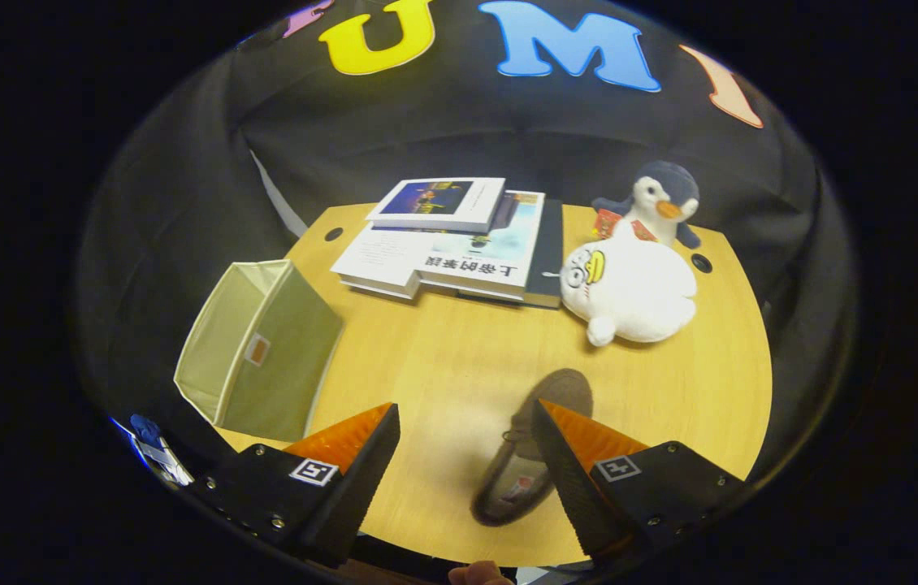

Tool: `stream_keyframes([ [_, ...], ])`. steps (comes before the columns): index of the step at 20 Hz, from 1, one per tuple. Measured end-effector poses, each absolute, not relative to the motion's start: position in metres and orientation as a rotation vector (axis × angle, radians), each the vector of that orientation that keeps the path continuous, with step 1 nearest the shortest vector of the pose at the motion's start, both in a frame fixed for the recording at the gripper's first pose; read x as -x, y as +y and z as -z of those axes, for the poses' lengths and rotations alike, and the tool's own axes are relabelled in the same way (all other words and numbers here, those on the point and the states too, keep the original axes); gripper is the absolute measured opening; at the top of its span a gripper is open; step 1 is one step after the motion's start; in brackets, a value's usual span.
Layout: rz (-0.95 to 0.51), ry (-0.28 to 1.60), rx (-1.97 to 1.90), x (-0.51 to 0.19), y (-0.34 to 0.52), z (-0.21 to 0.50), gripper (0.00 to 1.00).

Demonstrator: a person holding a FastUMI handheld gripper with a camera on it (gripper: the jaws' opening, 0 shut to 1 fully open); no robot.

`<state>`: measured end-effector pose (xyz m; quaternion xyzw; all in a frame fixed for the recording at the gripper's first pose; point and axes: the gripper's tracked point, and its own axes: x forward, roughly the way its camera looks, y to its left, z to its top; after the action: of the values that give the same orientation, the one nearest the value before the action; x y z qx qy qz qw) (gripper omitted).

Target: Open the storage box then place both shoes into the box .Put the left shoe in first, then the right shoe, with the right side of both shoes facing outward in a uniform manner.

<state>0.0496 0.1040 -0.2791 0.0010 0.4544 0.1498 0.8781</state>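
The claw (465, 422) hangs above the near part of the table (443, 366) with its two fingers spread wide and nothing held between them. A dark shoe (530, 443) lies on the table just under and beside the right finger, which covers part of its right side; its toe points away toward the far side and its opening faces up, with a pale insole showing inside. Only this one shoe can be made out. The left finger stands over bare wood, apart from the shoe. To the left of the left finger, at the table's left edge, sits the storage box (260, 349), a pale green fabric box that appears tipped, its open mouth turned to the far left and a small label on the side facing the claw. Beyond the fingers, on the far middle of the table, rests a stack of books (459, 244), the top one smaller and lying toward the far left of the pile. Just right of the books lies a white plush toy (634, 292), touching or nearly touching them. Behind it, at the far right corner, stands a penguin plush (662, 203), upright and close against the white one. A fingertip (479, 575) of the person shows at the very near edge, below the claw.
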Motion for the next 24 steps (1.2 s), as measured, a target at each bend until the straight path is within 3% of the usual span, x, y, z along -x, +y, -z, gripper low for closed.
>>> stream_keyframes([
  [7,-0.148,1.066,-0.068,-0.027,0.032,0.33,0.99],
  [20,-0.057,1.225,-0.059,-0.027,0.011,0.407,0.99],
  [21,-0.051,1.22,-0.05,-0.032,0.011,0.41,0.97],
  [23,-0.079,1.232,-0.071,-0.037,0.022,0.419,0.82],
  [24,-0.092,1.245,-0.082,-0.036,0.028,0.423,0.64],
])
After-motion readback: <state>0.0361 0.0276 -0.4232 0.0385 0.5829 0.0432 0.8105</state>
